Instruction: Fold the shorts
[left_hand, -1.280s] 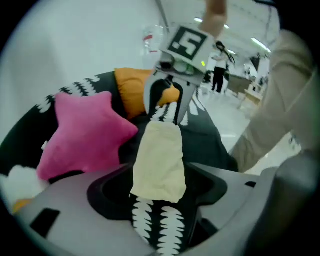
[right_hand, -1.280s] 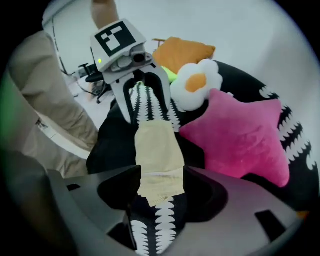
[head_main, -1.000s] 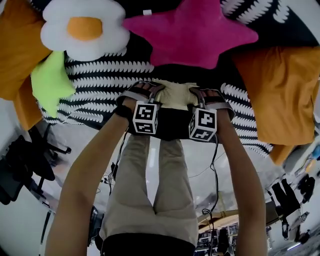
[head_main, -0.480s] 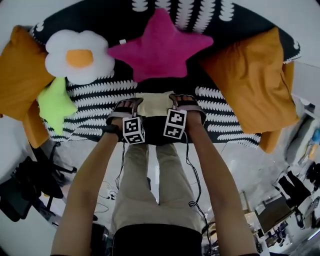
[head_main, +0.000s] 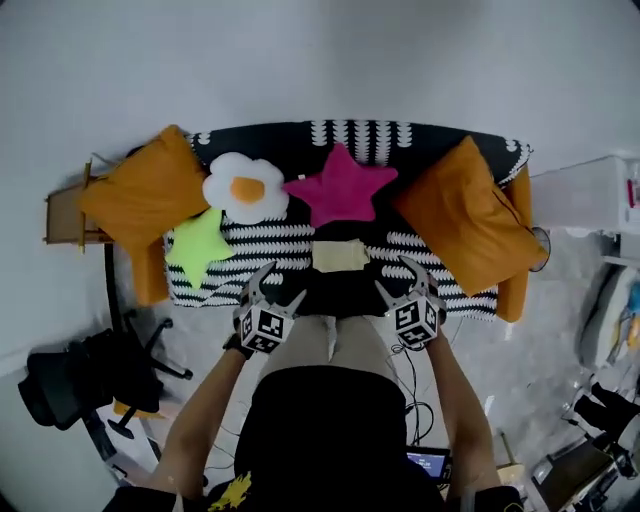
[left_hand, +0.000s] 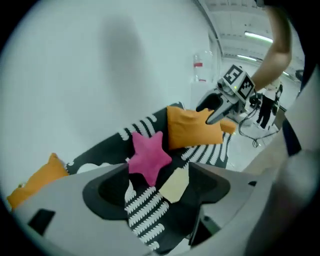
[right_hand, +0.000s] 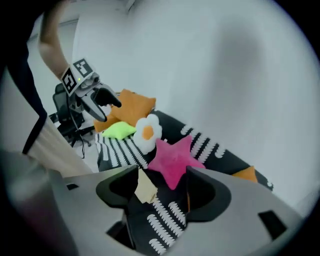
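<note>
The beige shorts (head_main: 340, 256) lie as a small folded rectangle on the black-and-white patterned sofa (head_main: 250, 240), just below the pink star cushion (head_main: 342, 186). Both grippers hang in the air well above and in front of the sofa, apart from the shorts. My left gripper (head_main: 280, 285) is open and empty; in the left gripper view the shorts (left_hand: 175, 185) show far off between its jaws. My right gripper (head_main: 397, 276) is also open and empty, with the shorts (right_hand: 145, 189) distant between its jaws. Each gripper view shows the other gripper held up in a hand.
Orange pillows (head_main: 145, 190) (head_main: 465, 215) flank the sofa, along with a white flower cushion (head_main: 245, 187) and a green star cushion (head_main: 198, 246). A black office chair (head_main: 75, 375) stands at the left, a wooden side table (head_main: 62, 212) beyond it. Cables and a screen (head_main: 428, 462) lie on the floor.
The view has pulled far back and up from the sofa. Both grippers have lifted off the folded shorts, risen and spread apart; the shorts stay on the sofa.
</note>
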